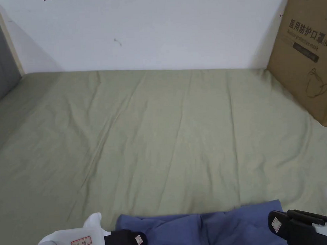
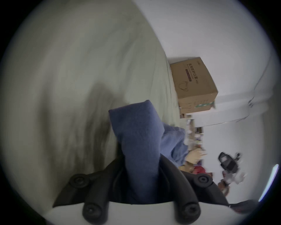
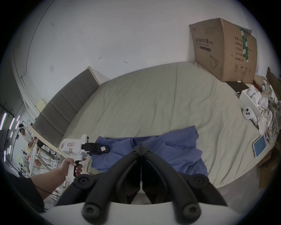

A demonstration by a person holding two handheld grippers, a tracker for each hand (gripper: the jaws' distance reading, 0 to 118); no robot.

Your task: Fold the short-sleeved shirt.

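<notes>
blue shirt [image 1: 203,228] is bunched at the near edge of the green bedsheet [image 1: 159,128], cut off by the frame bottom in the head view. left gripper [image 2: 143,164] is clamped on a fold of the shirt, both jaws pressed on the cloth. right gripper [image 3: 140,148] has its jaws drawn together over the shirt; whether cloth is caught between the tips cannot be told. cardboard box [image 1: 307,52] is partly cropped at right.
</notes>
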